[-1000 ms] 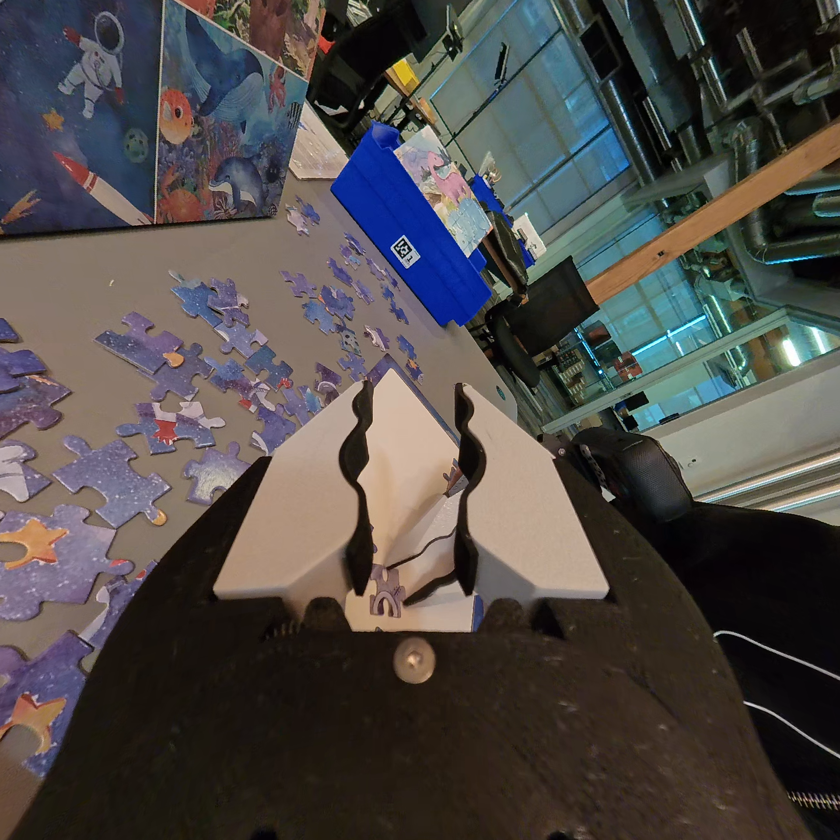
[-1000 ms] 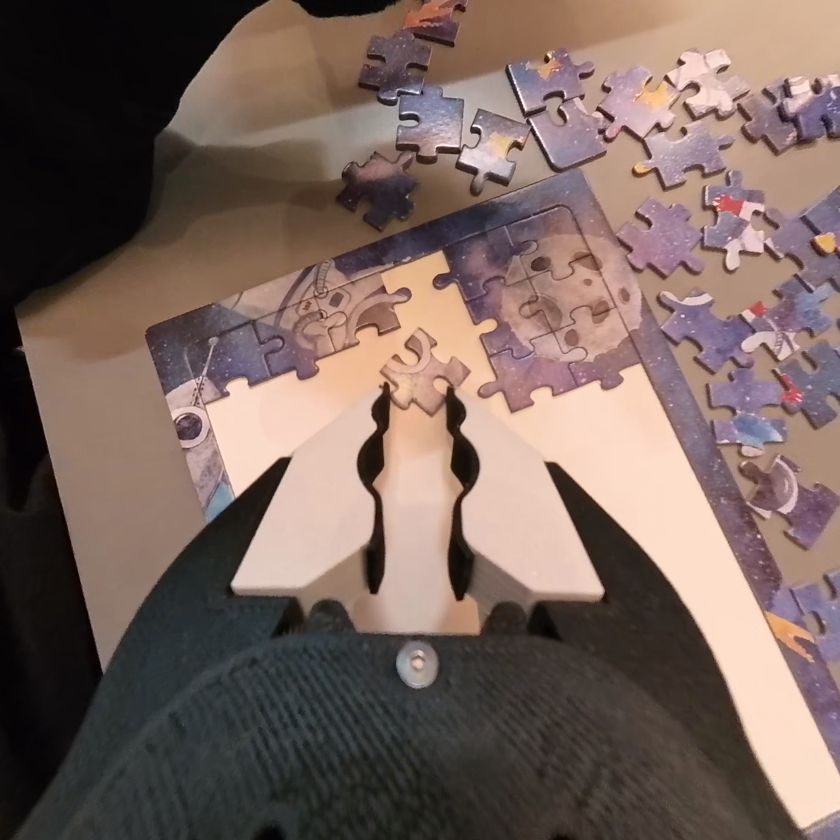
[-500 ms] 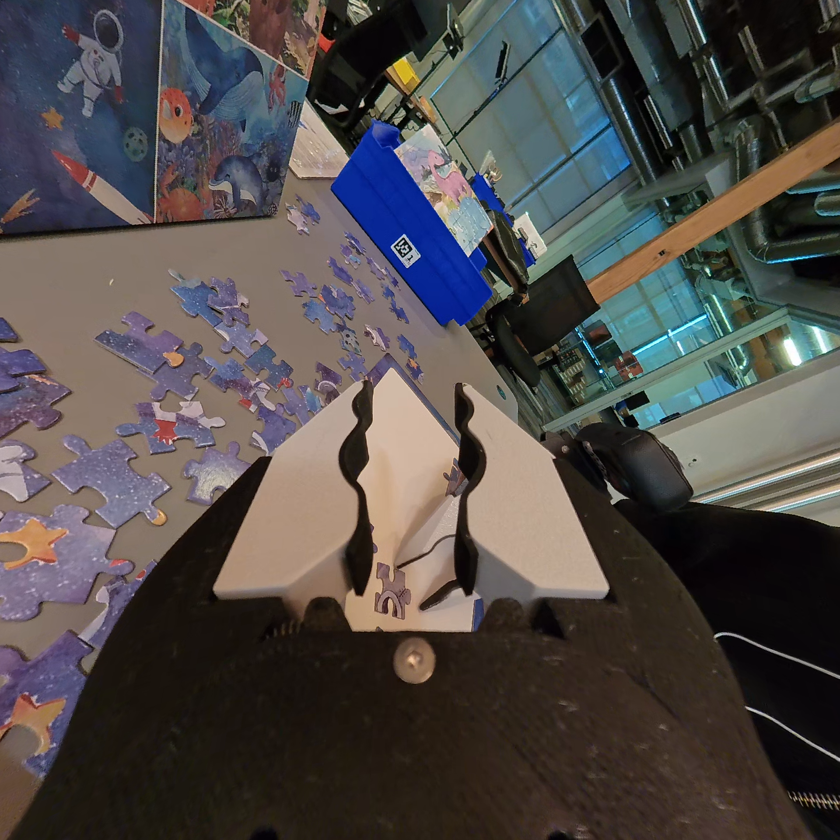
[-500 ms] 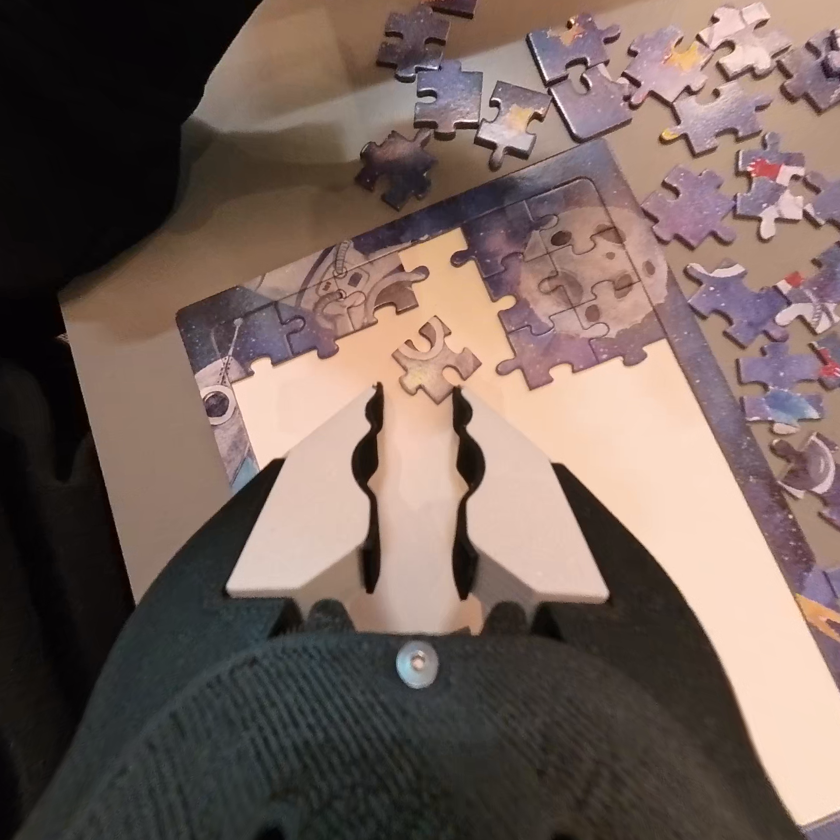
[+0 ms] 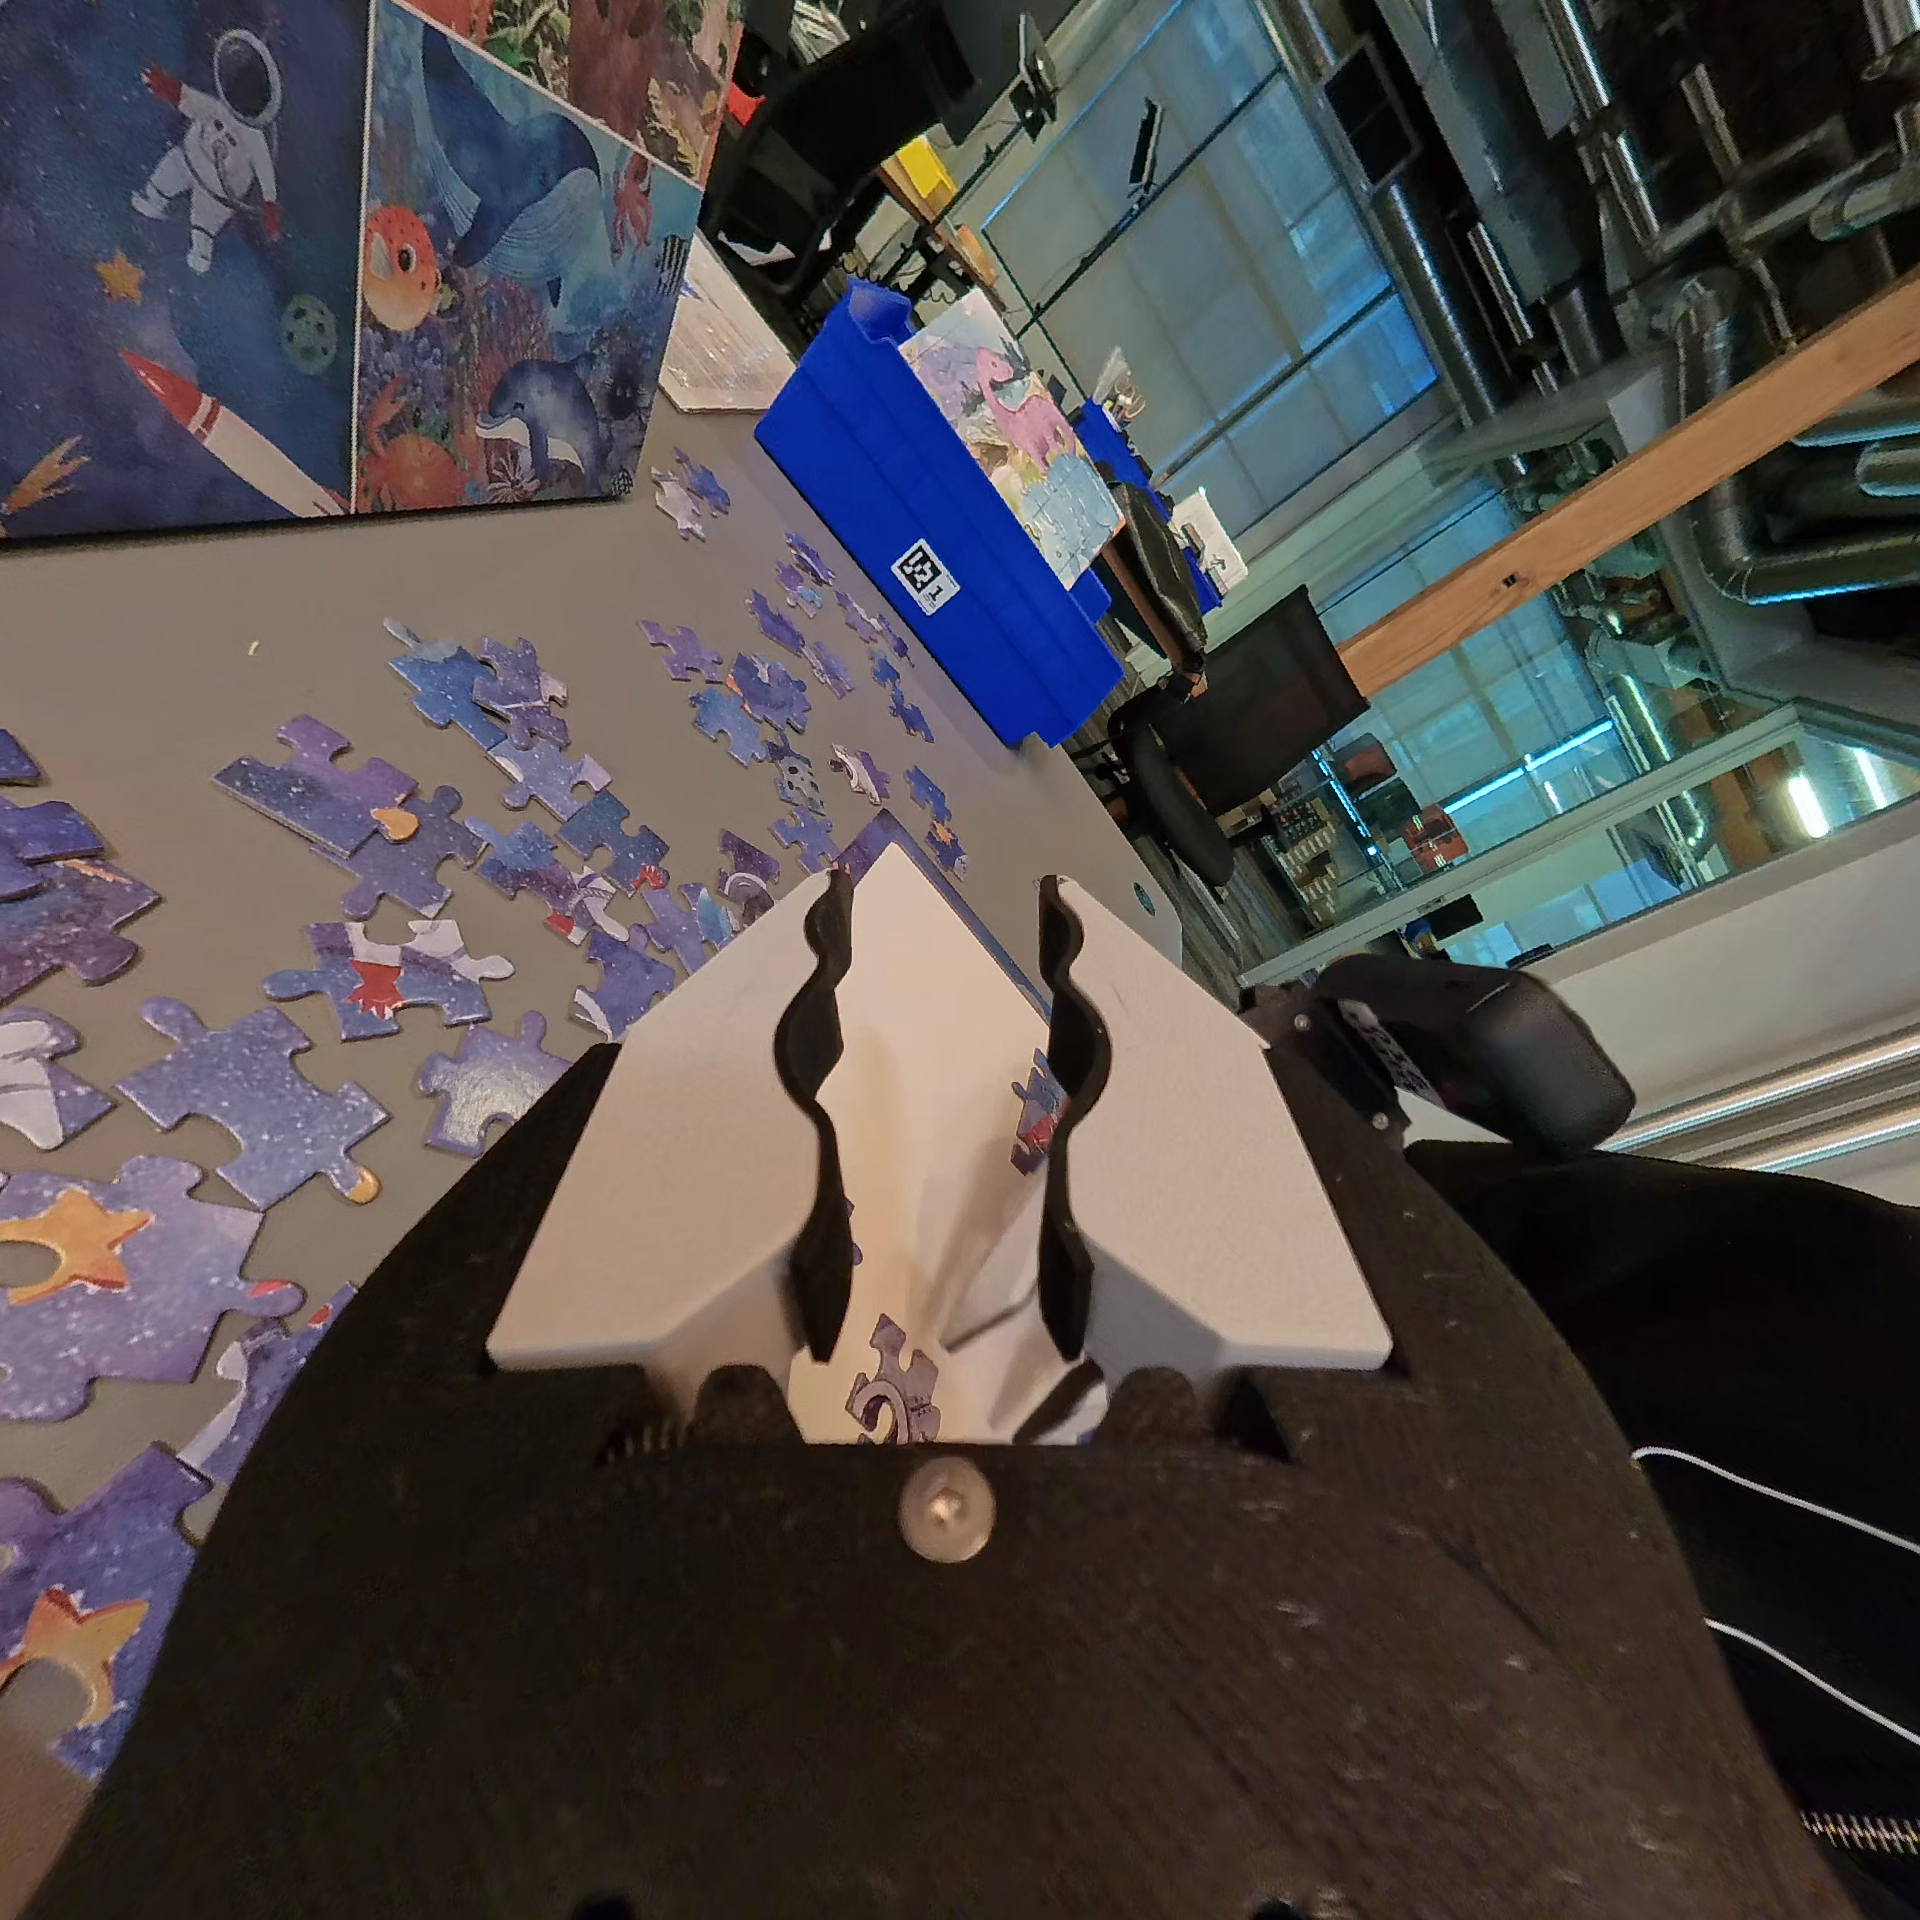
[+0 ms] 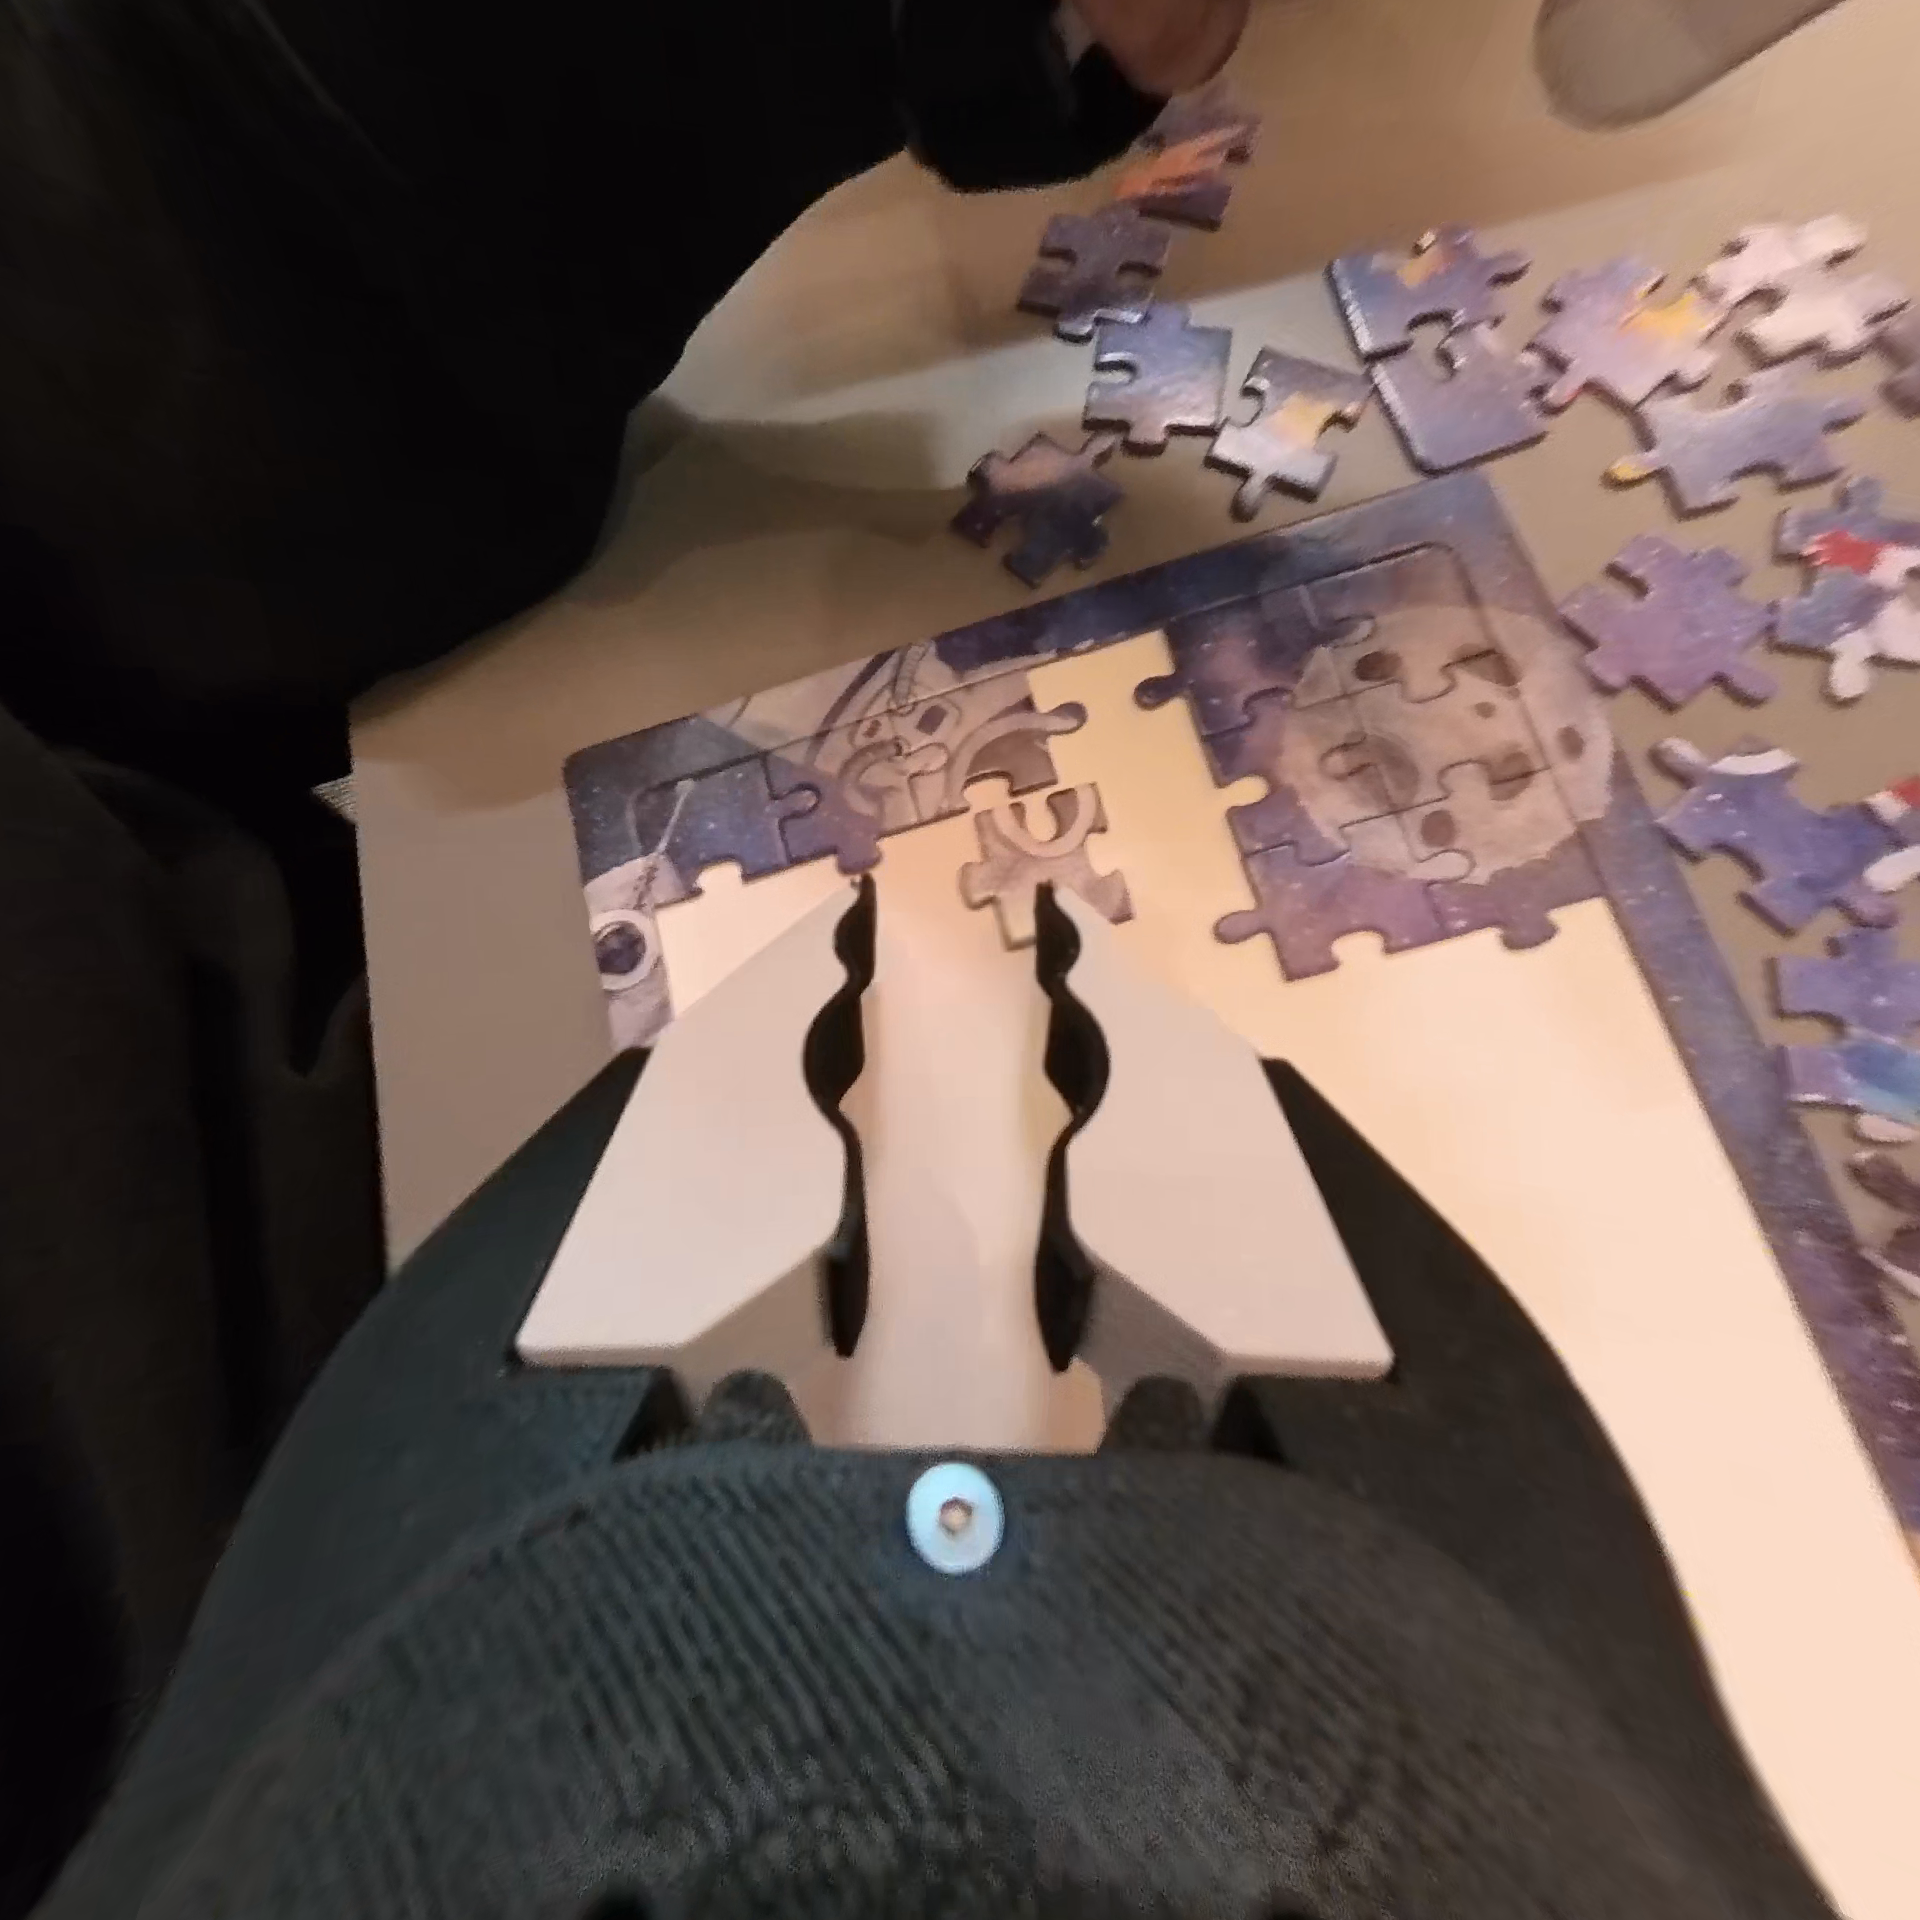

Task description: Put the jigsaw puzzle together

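Note:
My right gripper (image 6: pixel 951 894) is open low over the cream floor of a puzzle tray (image 6: pixel 1299 1143). A grey-lilac puzzle piece (image 6: pixel 1039 842) lies flat on the tray just beyond its right fingertip (image 6: pixel 1044 914), up against a joined group of pieces (image 6: pixel 883 748). No pad presses on it. A second joined group with a moon (image 6: pixel 1403 748) fills the tray's far right corner. My left gripper (image 5: pixel 940 883) is open and empty above the same tray (image 5: pixel 935 997). The grey-lilac piece (image 5: pixel 894 1387) shows far down between its fingers.
Several loose blue and purple pieces (image 6: pixel 1714 623) lie on the grey table right of and beyond the tray, and to the left in the left wrist view (image 5: pixel 260 1101). A picture box (image 5: pixel 260 260) and a blue bin (image 5: pixel 935 540) stand at the back. A dark sleeve (image 6: pixel 312 312) fills the left. One gripper's finger ends stand about 15 centimetres off the other's.
My right gripper opened and let go of the grey-lilac piece, which now lies on the tray against the left group. The right gripper shifted left. The left gripper has barely moved.

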A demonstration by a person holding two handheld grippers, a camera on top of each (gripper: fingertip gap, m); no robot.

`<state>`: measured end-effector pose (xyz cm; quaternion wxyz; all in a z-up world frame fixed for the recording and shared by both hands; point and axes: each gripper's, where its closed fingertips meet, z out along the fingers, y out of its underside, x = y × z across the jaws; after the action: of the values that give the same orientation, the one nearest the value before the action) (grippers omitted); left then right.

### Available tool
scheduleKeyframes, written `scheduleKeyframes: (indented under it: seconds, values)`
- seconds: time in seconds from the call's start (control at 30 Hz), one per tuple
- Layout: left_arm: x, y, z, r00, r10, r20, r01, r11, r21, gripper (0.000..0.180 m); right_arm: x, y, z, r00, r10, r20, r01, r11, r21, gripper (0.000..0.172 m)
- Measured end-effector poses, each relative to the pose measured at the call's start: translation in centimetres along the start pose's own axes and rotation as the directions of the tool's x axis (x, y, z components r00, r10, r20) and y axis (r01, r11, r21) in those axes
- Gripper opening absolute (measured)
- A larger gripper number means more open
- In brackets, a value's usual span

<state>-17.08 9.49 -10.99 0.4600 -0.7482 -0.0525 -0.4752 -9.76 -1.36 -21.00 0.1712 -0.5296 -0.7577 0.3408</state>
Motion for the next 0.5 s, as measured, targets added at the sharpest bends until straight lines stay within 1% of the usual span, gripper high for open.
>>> scheduleKeyframes:
  seconds: [0.1, 0.27, 0.5]
  values:
    - [0.0, 0.0, 0.0, 1.000, 0.000, 0.000, 0.000, 1.000, -0.002, 0.034, 0.7, -0.1, 0.3, 0.999, -0.040, -0.022, 0.040, 0.999, 0.007, 0.038]
    - [0.0, 0.0, 0.0, 1.000, -0.002, 0.000, 0.002, 1.000, -0.001, 0.034, 1.0, 0.4, 1.2, 0.999, -0.036, -0.009, 0.036, 0.999, 0.002, 0.048]
    - [0.0, 0.1, 0.0, 1.000, 0.000, 0.000, 0.000, 1.000, -0.003, 0.034, 0.7, 1.0, 0.9, 0.999, -0.032, 0.006, 0.032, 0.999, -0.019, 0.047]
